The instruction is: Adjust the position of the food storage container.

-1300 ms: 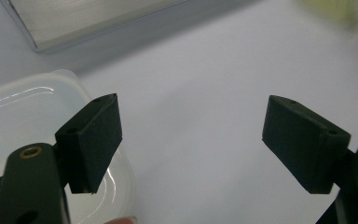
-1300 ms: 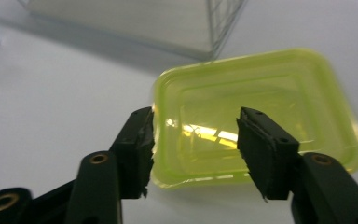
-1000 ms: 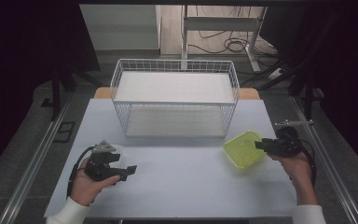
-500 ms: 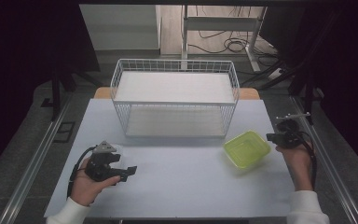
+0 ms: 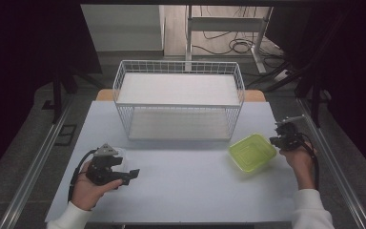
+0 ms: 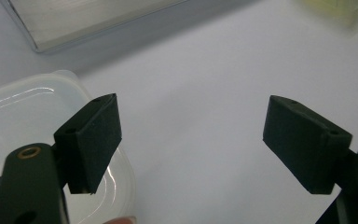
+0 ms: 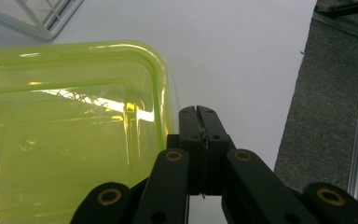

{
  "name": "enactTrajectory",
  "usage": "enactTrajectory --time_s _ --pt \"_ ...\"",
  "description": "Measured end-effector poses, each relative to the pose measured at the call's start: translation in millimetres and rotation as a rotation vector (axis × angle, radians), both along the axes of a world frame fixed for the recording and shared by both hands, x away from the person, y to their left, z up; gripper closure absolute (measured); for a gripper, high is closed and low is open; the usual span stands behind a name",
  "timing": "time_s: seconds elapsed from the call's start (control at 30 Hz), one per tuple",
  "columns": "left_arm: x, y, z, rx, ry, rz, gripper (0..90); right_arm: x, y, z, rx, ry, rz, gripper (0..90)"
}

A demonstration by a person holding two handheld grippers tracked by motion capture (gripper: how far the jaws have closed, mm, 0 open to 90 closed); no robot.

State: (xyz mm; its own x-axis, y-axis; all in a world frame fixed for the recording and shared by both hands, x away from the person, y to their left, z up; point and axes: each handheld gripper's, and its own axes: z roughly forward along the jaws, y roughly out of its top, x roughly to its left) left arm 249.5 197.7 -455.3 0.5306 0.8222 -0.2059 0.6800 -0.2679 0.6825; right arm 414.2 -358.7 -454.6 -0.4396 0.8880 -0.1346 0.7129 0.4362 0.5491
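The tub (image 5: 251,152) — translucent lime green, rounded corners — sits at centre right. The right gripper (image 5: 286,135) beside it has just closed fully, gripping nothing — the left gripper (image 6: 191,140) gapes, empty.

A lab-style recording bay

A pale blue desk (image 5: 186,191) stands on grey carpet between metal floor rails (image 5: 33,167), walled by black curtains (image 5: 28,57), with loose black cables (image 5: 228,45) trailing under a metal-framed bench (image 5: 228,24) behind.

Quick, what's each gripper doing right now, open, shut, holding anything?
Left gripper: open, empty, beside the clear container.
Right gripper: shut on nothing, beside the green container.
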Motion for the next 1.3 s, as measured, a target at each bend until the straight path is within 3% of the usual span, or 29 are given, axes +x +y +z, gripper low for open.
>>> enactTrajectory --time_s 0.23,0.47,0.67,1.07,1.3 --pt "0.8 -1.0 -1.9 0.006 0.005 -0.002 19.1 5.1 0.2 -3.5 -0.018 0.001 0.015 89.0" --pt "1.7 -1.3 -2.9 0.012 0.008 -0.005 19.1 4.3 6.7 -4.6 -0.003 0.048 0.077 89.0" --pt "1.6 -2.3 -2.7 0.009 0.008 -0.012 19.1 1.1 15.7 -7.4 0.041 0.079 0.122 89.0" --pt "1.4 -1.8 -2.3 0.003 0.007 -0.021 19.1 -5.6 36.0 -9.8 0.1 0.095 0.2 89.0" --pt "1.4 -2.3 -2.1 0.005 0.006 -0.022 19.1 -8.4 42.4 -9.8 0.122 0.1 0.218 89.0"
